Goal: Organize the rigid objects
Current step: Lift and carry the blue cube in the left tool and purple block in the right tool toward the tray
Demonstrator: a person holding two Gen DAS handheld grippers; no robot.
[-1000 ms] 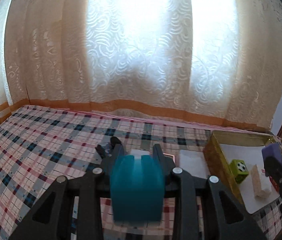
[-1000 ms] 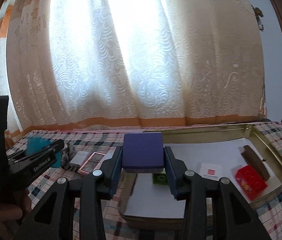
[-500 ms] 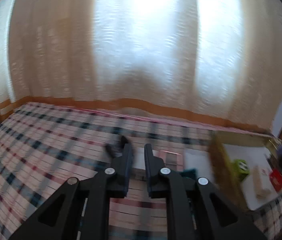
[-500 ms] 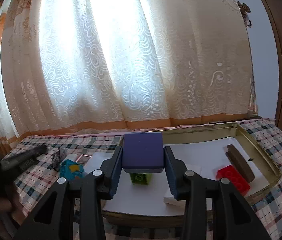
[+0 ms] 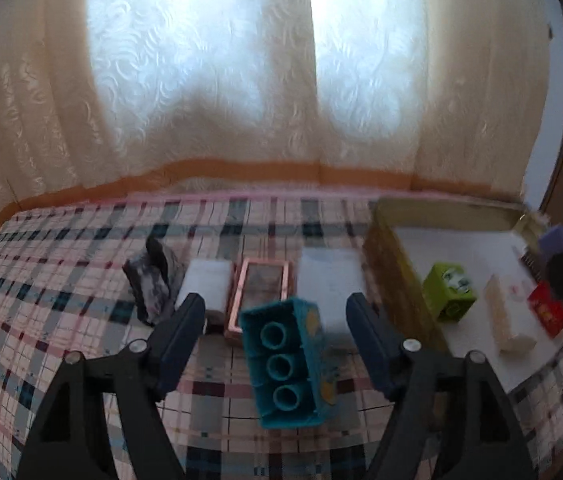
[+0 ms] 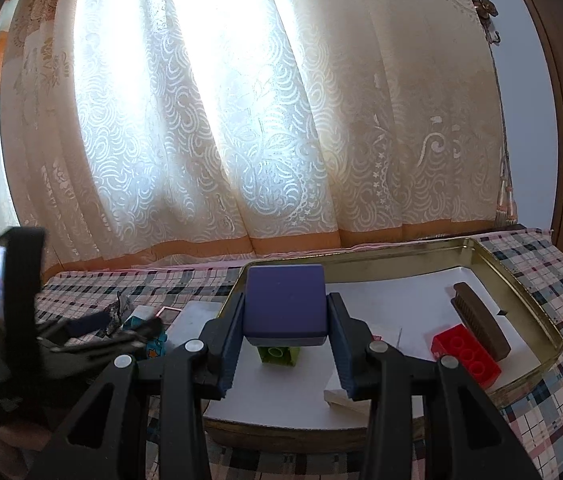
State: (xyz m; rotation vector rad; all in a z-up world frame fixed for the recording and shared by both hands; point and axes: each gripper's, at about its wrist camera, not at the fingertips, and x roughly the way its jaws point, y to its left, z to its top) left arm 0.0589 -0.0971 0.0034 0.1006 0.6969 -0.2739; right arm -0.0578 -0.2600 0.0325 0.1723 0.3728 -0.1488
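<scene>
A teal toy brick [image 5: 285, 364] lies on the checked tablecloth with its hollow underside facing me. My left gripper [image 5: 273, 308] straddles it, its jaws opening; neither pad touches the brick. It also shows, blurred, in the right wrist view as the left gripper [image 6: 121, 328] beside the teal brick [image 6: 149, 344]. My right gripper [image 6: 286, 312] is shut on a purple block [image 6: 285, 300] and holds it above the near end of the gold tray [image 6: 521, 280]. In the tray lie a green block [image 6: 277, 354], a red brick [image 6: 465, 356] and a brown piece [image 6: 479, 326].
Beyond the teal brick lie two white boxes [image 5: 207, 284] [image 5: 331, 276], a pink-framed flat item [image 5: 263, 284] and a dark crumpled thing [image 5: 153, 276]. The tray [image 5: 377, 240] stands to the right, lined in white, with a cream block [image 5: 505, 324]. Curtains close off the back.
The left gripper let go of the teal brick, shut empty for a moment, and now stands wide with the brick lying between its jaws. The right gripper keeps the purple block.
</scene>
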